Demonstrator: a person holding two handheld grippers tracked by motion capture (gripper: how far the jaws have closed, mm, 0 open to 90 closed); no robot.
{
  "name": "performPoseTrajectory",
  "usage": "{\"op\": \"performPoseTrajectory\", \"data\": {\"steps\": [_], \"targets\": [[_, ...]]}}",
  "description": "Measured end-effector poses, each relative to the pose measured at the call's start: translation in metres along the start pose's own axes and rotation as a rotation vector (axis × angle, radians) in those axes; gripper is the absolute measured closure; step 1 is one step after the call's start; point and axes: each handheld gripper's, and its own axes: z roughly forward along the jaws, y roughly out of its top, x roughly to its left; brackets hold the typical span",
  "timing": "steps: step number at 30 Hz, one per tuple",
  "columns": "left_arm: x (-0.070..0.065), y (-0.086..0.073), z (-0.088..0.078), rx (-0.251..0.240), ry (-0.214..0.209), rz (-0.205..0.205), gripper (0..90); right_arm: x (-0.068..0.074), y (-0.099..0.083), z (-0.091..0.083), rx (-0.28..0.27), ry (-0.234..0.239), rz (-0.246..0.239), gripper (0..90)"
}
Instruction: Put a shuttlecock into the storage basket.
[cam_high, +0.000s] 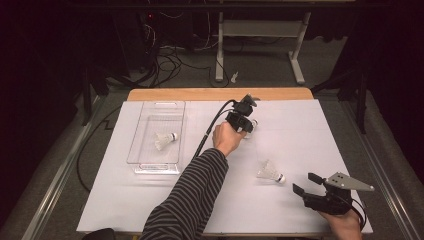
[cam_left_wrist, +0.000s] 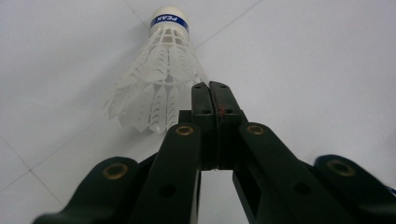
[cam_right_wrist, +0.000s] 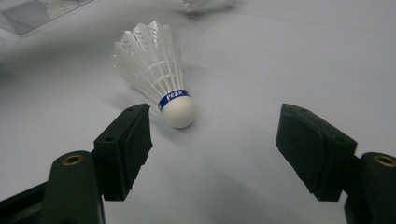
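A white shuttlecock (cam_left_wrist: 156, 79) with a blue band lies on the white table sheet (cam_high: 300, 130), cork pointing away. My left gripper (cam_left_wrist: 208, 88) is shut, its pads pressed together on the right edge of the feather skirt. From above, that gripper (cam_high: 248, 122) reaches to the far middle of the sheet with the shuttlecock (cam_high: 254, 123) at its tips. A second shuttlecock (cam_right_wrist: 154, 65) lies just ahead of my open right gripper (cam_right_wrist: 215, 116), cork toward the jaws and not touched. In the high view it (cam_high: 270, 172) lies left of the right gripper (cam_high: 306, 183).
A clear plastic tray (cam_high: 150, 167) stands on the left of the sheet with a third shuttlecock (cam_high: 164, 140) inside. The left gripper's cable (cam_high: 210, 130) trails across the sheet. A striped sleeve (cam_high: 190, 200) crosses the near middle. Wooden table edge at the back.
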Motion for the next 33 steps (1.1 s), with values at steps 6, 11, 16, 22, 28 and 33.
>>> {"op": "performPoseTrajectory", "data": {"steps": [6,11,16,22,28,33], "targets": [[-0.003,-0.001,-0.006,-0.004,-0.004,0.019,89.8,0.0,0.0,0.0,0.002,-0.001,-0.002,27.1],[-0.004,-0.002,-0.011,-0.007,-0.004,0.031,89.8,0.0,0.0,0.0,0.003,-0.002,-0.006,27.1],[-0.006,-0.003,-0.017,-0.005,-0.008,0.044,89.8,0.0,0.0,0.0,0.005,-0.003,-0.006,27.1],[-0.009,-0.005,-0.024,-0.003,-0.013,0.067,89.8,0.0,0.0,0.0,0.007,-0.003,-0.009,27.1],[-0.011,-0.007,-0.029,0.001,-0.014,0.082,89.8,0.001,0.0,0.001,0.01,-0.001,-0.013,27.0],[-0.012,-0.01,-0.033,-0.002,-0.016,0.091,89.8,0.001,0.0,0.001,0.011,-0.002,-0.012,27.1]]}}
